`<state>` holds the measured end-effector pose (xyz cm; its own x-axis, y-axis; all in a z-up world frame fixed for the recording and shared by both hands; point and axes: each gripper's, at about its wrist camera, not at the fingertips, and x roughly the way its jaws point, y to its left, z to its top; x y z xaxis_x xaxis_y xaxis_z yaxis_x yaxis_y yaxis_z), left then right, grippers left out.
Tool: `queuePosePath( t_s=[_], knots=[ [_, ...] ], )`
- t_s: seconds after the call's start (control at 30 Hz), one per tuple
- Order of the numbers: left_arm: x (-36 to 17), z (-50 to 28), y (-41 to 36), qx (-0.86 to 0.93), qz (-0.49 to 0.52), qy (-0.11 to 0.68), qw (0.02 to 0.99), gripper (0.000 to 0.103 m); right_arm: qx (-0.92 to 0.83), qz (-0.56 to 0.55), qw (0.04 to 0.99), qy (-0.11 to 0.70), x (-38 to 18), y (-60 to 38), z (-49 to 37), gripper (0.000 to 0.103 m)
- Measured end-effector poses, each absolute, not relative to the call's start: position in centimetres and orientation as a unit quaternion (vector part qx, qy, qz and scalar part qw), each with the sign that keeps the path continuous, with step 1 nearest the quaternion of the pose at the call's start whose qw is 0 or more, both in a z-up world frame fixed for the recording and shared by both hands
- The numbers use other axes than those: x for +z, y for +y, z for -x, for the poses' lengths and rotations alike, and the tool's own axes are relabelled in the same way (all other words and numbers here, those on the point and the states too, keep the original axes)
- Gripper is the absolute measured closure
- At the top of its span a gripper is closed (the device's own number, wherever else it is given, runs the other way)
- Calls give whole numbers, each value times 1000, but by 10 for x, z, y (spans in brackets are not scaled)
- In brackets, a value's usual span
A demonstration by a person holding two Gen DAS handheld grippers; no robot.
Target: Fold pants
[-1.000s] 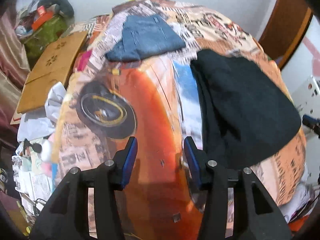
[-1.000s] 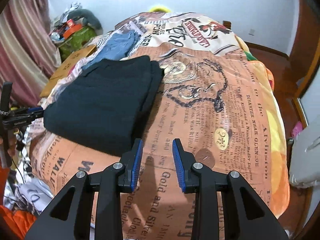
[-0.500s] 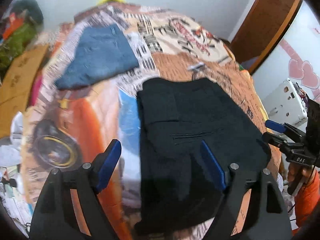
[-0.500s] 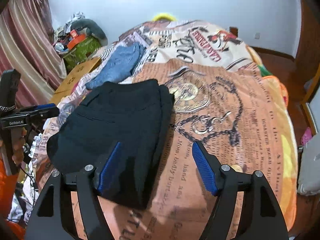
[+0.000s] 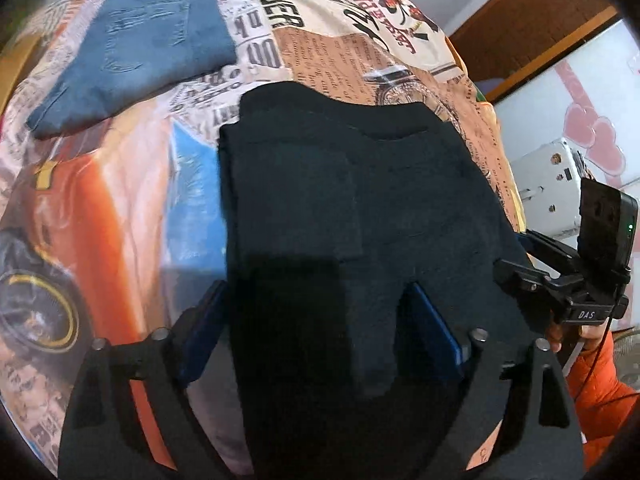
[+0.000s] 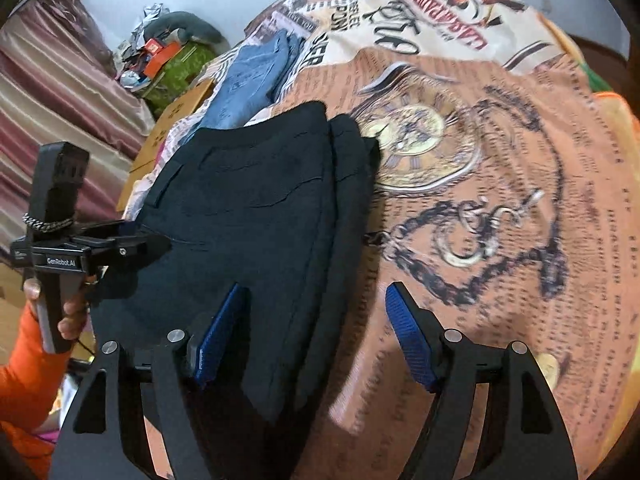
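Black pants (image 5: pixel 360 216) lie partly folded on the bed (image 6: pixel 500 208), beside already folded jeans (image 5: pixel 136 40). Left tool (image 5: pixel 316 328) and right tool (image 6: pixel 312 336), jaws just opening, straddle the near edge ungripped; a further fold likely remains.

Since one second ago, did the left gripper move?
Yes. The left gripper moved from above the printed car onto the black pants, its fingers just opening, now straddling the pants' near edge.
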<state>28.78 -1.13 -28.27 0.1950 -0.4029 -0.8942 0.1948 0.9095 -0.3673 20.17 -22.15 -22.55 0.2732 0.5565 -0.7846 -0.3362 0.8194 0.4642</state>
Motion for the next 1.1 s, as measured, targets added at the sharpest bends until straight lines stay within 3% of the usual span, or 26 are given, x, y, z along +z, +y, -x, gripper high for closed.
queuePosePath(
  t_s=[0.37, 0.47, 0.57, 0.67, 0.73, 0.8, 0.9, 1.1],
  knots=[
    [-287, -314, -25, -219, 75, 611, 757, 7, 322, -128, 765, 543, -230, -208, -222, 28],
    [-286, -319, -26, -218, 78, 604, 762, 15, 320, -133, 764, 545, -231, -204, -230, 29],
    [-282, -320, -22, -208, 78, 596, 771, 28, 318, -122, 768, 542, -229, -199, -233, 38],
    [-278, -322, -16, -201, 83, 592, 776, 38, 316, -108, 776, 535, -224, -198, -234, 50],
    [-276, -322, -15, -197, 81, 589, 779, 44, 313, -100, 785, 525, -220, -198, -235, 67],
    [-271, -319, -16, -191, 68, 582, 787, 51, 312, -93, 793, 515, -215, -199, -234, 75],
    [-261, -316, -18, -180, 50, 569, 801, 64, 312, -76, 802, 504, -209, -199, -233, 80],
    [-244, -308, -24, -182, 36, 551, 813, 71, 317, -60, 818, 476, -189, -197, -230, 84]
  ],
)
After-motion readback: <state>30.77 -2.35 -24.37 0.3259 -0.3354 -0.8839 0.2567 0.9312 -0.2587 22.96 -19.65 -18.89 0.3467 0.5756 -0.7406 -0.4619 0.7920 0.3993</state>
